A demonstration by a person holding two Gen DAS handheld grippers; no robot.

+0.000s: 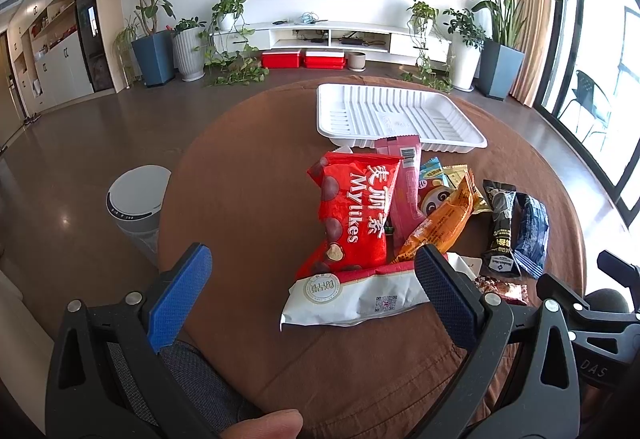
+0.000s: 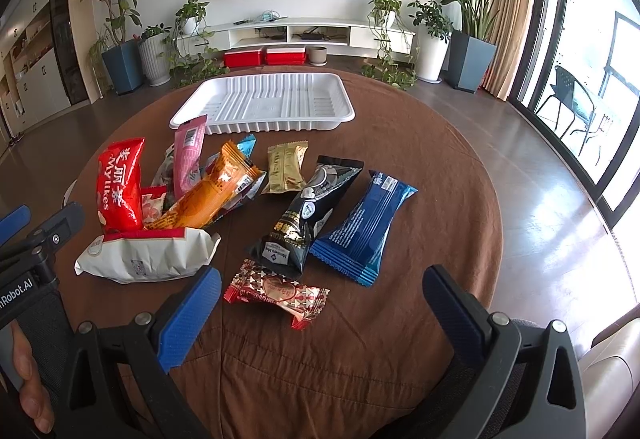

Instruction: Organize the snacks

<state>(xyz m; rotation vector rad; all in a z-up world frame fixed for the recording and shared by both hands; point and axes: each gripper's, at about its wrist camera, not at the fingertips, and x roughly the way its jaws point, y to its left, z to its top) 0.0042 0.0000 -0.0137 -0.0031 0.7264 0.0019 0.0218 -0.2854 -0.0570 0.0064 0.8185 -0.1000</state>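
Hovering over the brown table (image 2: 420, 143), left gripper (image 1: 312, 279) jaws wide apart, gripping nothing, above white packet (image 1: 356, 299) beside red Mylikes bag (image 1: 356, 211); right gripper (image 2: 320, 299) likewise agape near heart-print candy (image 2: 276, 289); white tray (image 2: 264, 103) beyond

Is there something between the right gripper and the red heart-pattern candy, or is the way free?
Nothing visible blocks it. The right gripper is open and empty, and the red heart-pattern candy lies alone on the brown tablecloth just ahead of its fingers.
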